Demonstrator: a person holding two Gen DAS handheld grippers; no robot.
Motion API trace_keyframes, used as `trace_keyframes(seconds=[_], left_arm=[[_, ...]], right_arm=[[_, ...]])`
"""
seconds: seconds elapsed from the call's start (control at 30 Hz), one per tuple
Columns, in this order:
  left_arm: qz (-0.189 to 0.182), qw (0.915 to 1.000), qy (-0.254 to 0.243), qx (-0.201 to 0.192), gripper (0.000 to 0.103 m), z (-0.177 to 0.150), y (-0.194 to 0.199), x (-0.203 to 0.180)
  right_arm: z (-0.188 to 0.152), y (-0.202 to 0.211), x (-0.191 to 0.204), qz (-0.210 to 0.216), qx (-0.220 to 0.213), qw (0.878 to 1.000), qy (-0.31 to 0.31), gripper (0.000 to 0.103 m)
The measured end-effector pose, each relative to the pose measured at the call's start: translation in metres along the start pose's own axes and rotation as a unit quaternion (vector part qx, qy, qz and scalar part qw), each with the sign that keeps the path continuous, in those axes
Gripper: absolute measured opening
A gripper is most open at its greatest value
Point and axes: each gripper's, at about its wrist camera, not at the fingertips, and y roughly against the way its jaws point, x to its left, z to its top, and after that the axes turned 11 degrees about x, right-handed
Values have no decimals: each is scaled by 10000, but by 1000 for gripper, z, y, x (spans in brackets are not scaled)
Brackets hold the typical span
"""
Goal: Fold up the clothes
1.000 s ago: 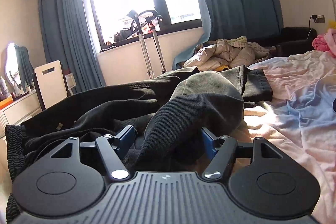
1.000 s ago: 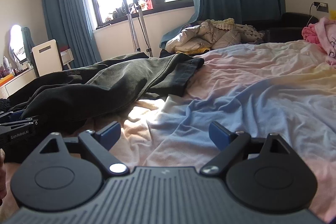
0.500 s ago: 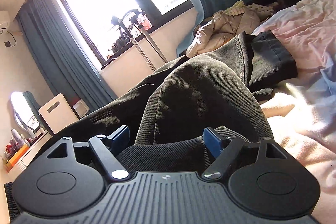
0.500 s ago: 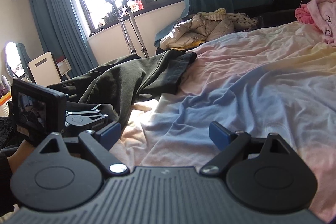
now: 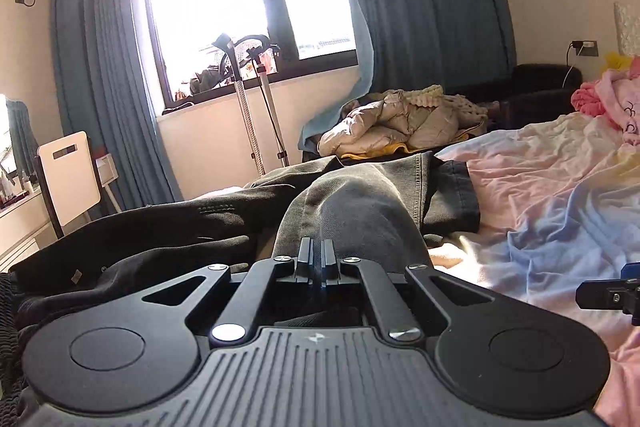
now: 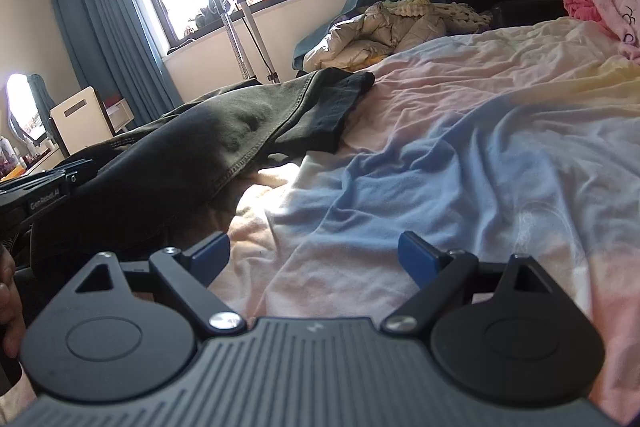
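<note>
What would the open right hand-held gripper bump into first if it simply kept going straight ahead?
Most likely the pastel bedsheet. The right hand-held gripper tilts slightly downward with its jaws open and empty, and only rumpled sheet lies ahead; the dark jeans lie off to its left.

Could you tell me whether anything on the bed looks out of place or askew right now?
The dark trousers lie bunched and rumpled at the bed's edge, not flat. The left gripper is shut on a raised fold of them; the right gripper is open over the rumpled sheet.

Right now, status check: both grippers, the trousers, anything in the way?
Left gripper shut on the dark trousers. Right gripper open, empty, over the bedsheet. Trousers bunched on the bed, not folded. Nothing in the way.
</note>
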Motion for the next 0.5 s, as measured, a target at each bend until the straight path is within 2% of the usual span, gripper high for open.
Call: trace_keyframes(seconds=[0.07,0.13,0.2,0.3,0.4,0.5], left_arm=[[-110,9994,281,158,4,-9,13,9],[-234,9958,800,387,4,-16,21,20],[-416,9871,1415,616,4,-20,24,33],[-522,9740,2054,805,4,-23,25,48],[-647,9712,2104,909,4,-26,17,52],[-751,9701,2104,955,4,-30,7,53]], right_arm=[[-2,3,1,70,-35,10000,19,92],[-4,5,3,136,-68,9999,46,92],[-6,8,3,253,-132,9996,-7,92],[0,7,-1,594,-162,9976,-309,92],[23,-5,-4,903,-118,9941,-594,91],[68,-36,-1,1019,-174,9918,-751,91]])
